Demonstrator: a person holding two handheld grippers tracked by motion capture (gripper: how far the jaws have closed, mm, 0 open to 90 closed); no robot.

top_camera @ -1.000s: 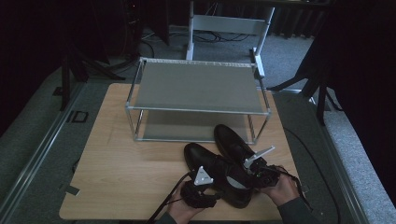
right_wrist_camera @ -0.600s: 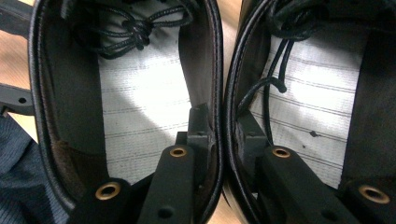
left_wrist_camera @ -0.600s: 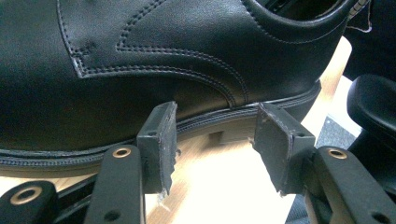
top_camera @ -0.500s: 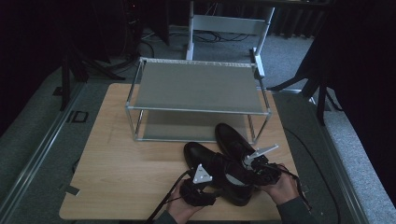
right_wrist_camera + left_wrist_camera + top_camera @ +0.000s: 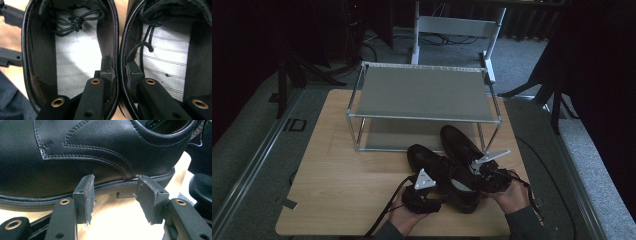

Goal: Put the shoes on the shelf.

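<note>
Two black leather lace-up shoes stand side by side at the table's front, the left shoe [image 5: 432,161] and the right shoe [image 5: 456,140]. My right gripper [image 5: 473,175] comes from behind their heels. One jaw sits inside each shoe [image 5: 75,50] [image 5: 172,52], and the right gripper [image 5: 120,68] is shut on the two touching inner walls. My left gripper [image 5: 432,192] is at the left shoe's outer side. In the left gripper view, the left gripper [image 5: 115,192] is open, its pads [image 5: 86,195] just short of the shoe's [image 5: 87,145] sole edge, with nothing gripped.
A two-level metal shoe rack [image 5: 422,92] stands on the wooden table [image 5: 337,170] right behind the shoes, its shelves bare. A white frame [image 5: 457,25] stands on the floor beyond. Cables trail from both grippers over the front edge.
</note>
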